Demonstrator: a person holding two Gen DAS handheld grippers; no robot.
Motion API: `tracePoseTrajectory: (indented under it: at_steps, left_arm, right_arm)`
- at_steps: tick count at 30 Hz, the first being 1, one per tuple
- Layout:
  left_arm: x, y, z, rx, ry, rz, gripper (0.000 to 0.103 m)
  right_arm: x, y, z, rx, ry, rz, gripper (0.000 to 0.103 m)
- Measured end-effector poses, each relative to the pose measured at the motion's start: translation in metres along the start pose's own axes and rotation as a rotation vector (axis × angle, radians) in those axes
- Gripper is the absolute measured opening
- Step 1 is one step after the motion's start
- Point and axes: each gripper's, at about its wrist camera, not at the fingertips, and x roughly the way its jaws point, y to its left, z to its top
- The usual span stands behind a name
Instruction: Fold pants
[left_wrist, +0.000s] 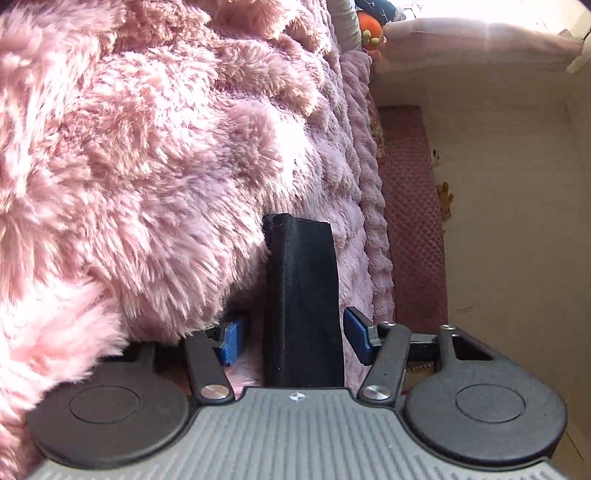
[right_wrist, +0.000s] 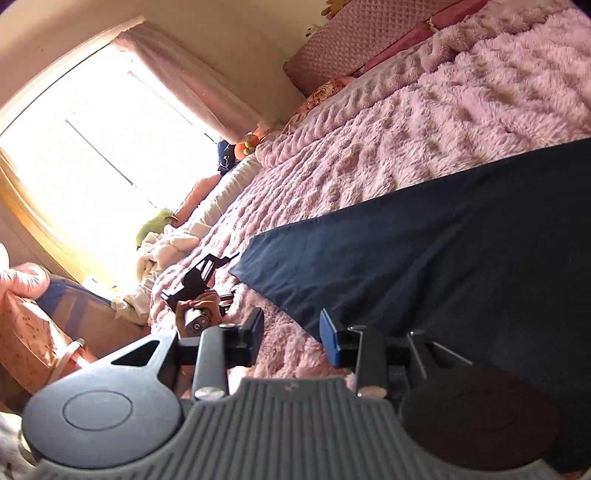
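Pants (right_wrist: 443, 240) lay flat on the fuzzy pink bed cover (right_wrist: 369, 147), both grippers open.
Left gripper (left_wrist: 295, 338) wide, pants hem between its fingers, untouched; right gripper (right_wrist: 291, 338) wide at the pants' edge.

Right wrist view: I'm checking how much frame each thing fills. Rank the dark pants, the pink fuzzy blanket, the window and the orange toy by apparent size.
1. pink fuzzy blanket
2. dark pants, close behind; they lie nearer the camera, so this is unsure
3. window
4. orange toy, tiny and far
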Motion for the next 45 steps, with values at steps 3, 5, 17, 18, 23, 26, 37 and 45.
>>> tracePoseTrajectory:
  at_steps: [3, 5, 17, 18, 23, 26, 37, 45]
  left_arm:
    - [0.010, 0.004, 0.006, -0.040, -0.011, -0.035, 0.066]
    - [0.015, 0.004, 0.007, -0.047, -0.017, -0.032, 0.060]
    - [0.038, -0.002, 0.013, 0.044, 0.030, -0.012, 0.008]
    - [0.036, -0.009, 0.010, 0.117, 0.014, 0.013, 0.005]
    - [0.024, -0.064, -0.016, 0.421, -0.072, 0.082, 0.004]
    - [0.003, -0.105, -0.042, 0.582, -0.164, 0.115, 0.005]
    - [-0.065, -0.241, -0.155, 0.871, -0.274, -0.051, 0.005]
    - [-0.084, -0.320, -0.241, 1.010, -0.232, -0.120, 0.005]
  right_arm:
    - [-0.014, -0.020, 0.000, 0.090, -0.024, -0.016, 0.036]
    - [-0.022, -0.030, -0.003, 0.142, -0.042, -0.051, 0.036]
    - [-0.031, -0.029, -0.030, 0.121, 0.002, -0.118, 0.036]
    - [-0.032, -0.029, -0.031, 0.125, -0.003, -0.116, 0.035]
    - [-0.040, -0.027, -0.033, 0.123, -0.030, -0.118, 0.035]
    - [-0.048, -0.021, -0.032, 0.087, -0.048, -0.137, 0.035]
    - [-0.154, -0.051, -0.020, 0.127, -0.351, -0.503, 0.034]
    - [-0.257, -0.085, -0.030, 0.242, -0.603, -0.653, 0.034]
